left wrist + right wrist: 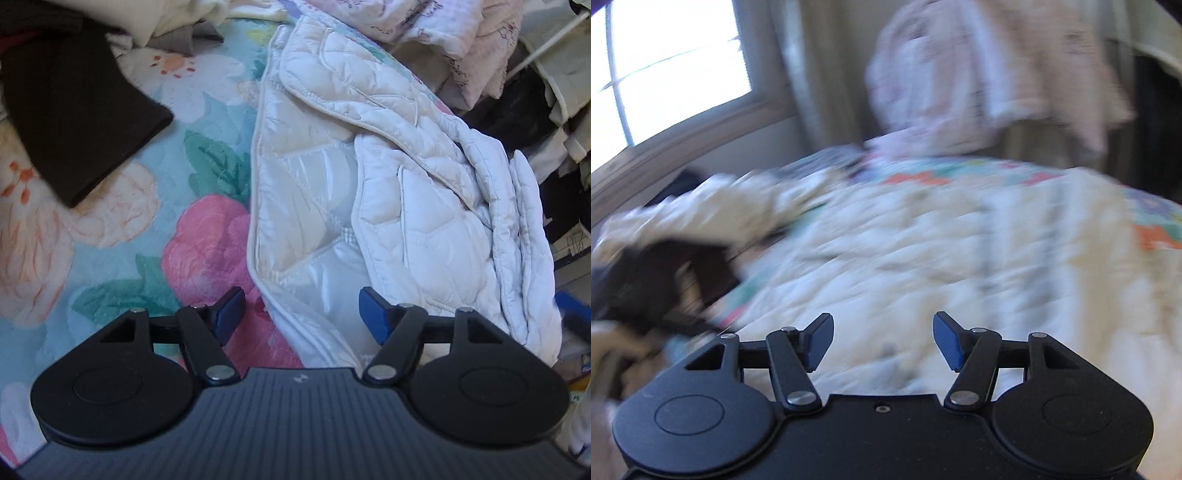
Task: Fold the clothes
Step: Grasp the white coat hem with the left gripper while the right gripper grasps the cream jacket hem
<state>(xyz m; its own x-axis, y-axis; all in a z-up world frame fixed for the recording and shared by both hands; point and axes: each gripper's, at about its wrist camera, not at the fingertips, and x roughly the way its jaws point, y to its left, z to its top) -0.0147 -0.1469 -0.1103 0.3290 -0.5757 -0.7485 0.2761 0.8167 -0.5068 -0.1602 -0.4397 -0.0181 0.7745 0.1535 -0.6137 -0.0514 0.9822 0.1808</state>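
A white quilted jacket point(369, 177) lies partly folded on a floral bedspread point(140, 192), filling the middle and right of the left wrist view. My left gripper point(301, 314) is open and empty, just above the jacket's near hem. The right wrist view is blurred by motion; the same white jacket point(923, 251) spreads across its middle. My right gripper point(882, 339) is open and empty above the jacket. A dark brown garment point(74, 122) lies at the upper left of the bed; it also shows in the right wrist view point(653, 284).
Piles of pale clothes point(461, 44) lie at the bed's far end, and more clutter point(561, 122) sits off its right side. A window point(672, 70) and a curtain point(820, 74) stand beyond the bed, with a pale printed cloth point(990, 74) hanging to the right.
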